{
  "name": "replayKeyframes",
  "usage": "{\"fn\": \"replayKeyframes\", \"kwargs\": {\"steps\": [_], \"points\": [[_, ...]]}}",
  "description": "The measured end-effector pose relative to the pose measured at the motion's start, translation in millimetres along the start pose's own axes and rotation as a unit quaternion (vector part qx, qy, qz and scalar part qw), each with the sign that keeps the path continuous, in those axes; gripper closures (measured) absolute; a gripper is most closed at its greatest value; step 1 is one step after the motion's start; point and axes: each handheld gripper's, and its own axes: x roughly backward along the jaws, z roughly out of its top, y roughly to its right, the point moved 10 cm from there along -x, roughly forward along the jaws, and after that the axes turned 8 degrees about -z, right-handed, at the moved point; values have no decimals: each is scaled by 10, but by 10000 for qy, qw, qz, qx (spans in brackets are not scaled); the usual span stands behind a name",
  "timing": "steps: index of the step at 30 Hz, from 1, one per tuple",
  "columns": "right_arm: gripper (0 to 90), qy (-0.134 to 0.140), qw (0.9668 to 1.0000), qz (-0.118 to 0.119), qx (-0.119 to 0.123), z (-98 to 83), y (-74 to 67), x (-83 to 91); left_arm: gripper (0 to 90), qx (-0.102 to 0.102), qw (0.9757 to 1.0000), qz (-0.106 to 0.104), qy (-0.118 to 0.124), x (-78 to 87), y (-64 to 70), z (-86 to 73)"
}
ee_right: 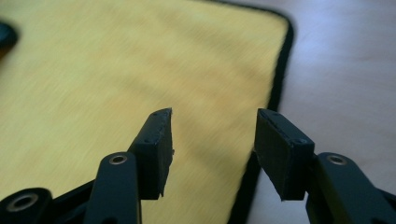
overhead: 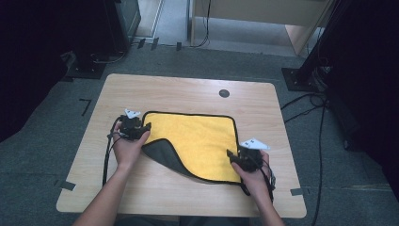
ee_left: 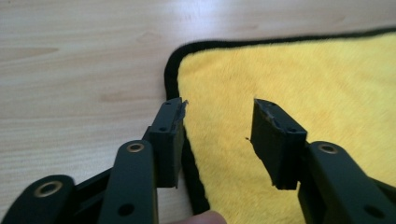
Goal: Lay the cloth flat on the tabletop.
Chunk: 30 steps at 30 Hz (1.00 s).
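A yellow cloth (overhead: 202, 139) with black trim lies flat on the wooden table (overhead: 188, 87). Its near-left corner is folded over, so the dark grey underside (overhead: 162, 151) faces up. My left gripper (overhead: 147, 126) is at the cloth's left edge, near the far-left corner. In the left gripper view the left gripper (ee_left: 219, 116) stands open, its jaws either side of the black trim above the cloth (ee_left: 303, 79). My right gripper (overhead: 230, 154) is at the near-right corner. In the right gripper view the right gripper (ee_right: 215, 126) is open over the right edge of the cloth (ee_right: 116, 70), gripping nothing.
A small black round cap (overhead: 224, 93) sits in the tabletop beyond the cloth. Tape marks lie at the table's near-left corner (overhead: 67, 185) and near-right corner (overhead: 296, 191). Cables trail from both grippers toward the near edge. Grey carpet and dark stands surround the table.
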Motion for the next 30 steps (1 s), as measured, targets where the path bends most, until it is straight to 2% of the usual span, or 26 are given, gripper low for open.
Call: {"fn": "replayKeyframes", "kwargs": {"steps": [1, 2, 4, 5, 7, 8, 10, 11, 13, 14, 15, 17, 18, 19, 22, 24, 25, 28, 30], "points": [[500, 25, 9997, -243, -12, 60, 87, -56, 548, 0, 10000, 0, 0, 0, 0, 0], [518, 23, 9984, -573, 4, 146, 234, -179, 544, 94, 9999, 68, -24, -19, -56, -42], [562, -151, 9973, -701, -182, 212, 389, -378, 535, 81, 9999, 133, -47, -29, -115, -54], [576, -204, 9969, -690, -327, 247, 448, -480, 530, 96, 9999, 133, -50, -37, -136, -55], [606, -244, 9962, -520, -655, 334, 513, -674, 528, 93, 9998, 156, -89, -70, -184, -75], [612, -239, 9956, -513, -745, 373, 536, -741, 528, 52, 9998, 153, -141, -83, -200, -90], [610, -179, 9951, -417, -882, 455, 544, -837, 525, -13, 9999, 104, -86, -112, -195, -91], [608, -159, 9952, -377, -885, 499, 537, -889, 527, -61, 9999, 102, -82, -117, -189, -91], [595, -228, 9964, -308, -753, 547, 495, -1001, 537, -119, 9999, 114, -36, -129, -175, -85], [599, -348, 9969, -289, -638, 538, 464, -1059, 540, -189, 9997, 132, -52, -126, -173, -89], [610, -339, 9978, -354, -440, 540, 444, -1104, 544, -221, 9996, 143, -29, -129, -166, -86], [708, -221, 9987, -462, 29, 560, 399, -1135, 579, -276, 9996, 103, -14, -133, -149, -84], [751, -197, 9984, -507, 181, 569, 388, -1142, 600, -319, 9995, 63, -8, -137, -139, -82], [808, -187, 9979, -575, 236, 579, 396, -1151, 627, -329, 9994, 21, 37, -147, -121, -76], [859, -154, 9970, -717, 233, 610, 440, -1189, 706, -490, 9988, 25, 48, -181, -93, -45], [867, -176, 9967, -785, 126, 636, 496, -1223, 782, -494, 9988, -16, 34, -221, -67, -12], [867, -175, 9965, -812, 99, 648, 517, -1237, 789, -500, 9987, -19, 22, -248, -59, 13], [865, -244, 9952, -939, 116, 693, 603, -1288, 790, -333, 9994, -88, -34, -340, -50, 100], [805, -317, 9950, -944, 33, 719, 649, -1315, 779, -250, 9997, -43, -62, -395, -52, 157]]}}
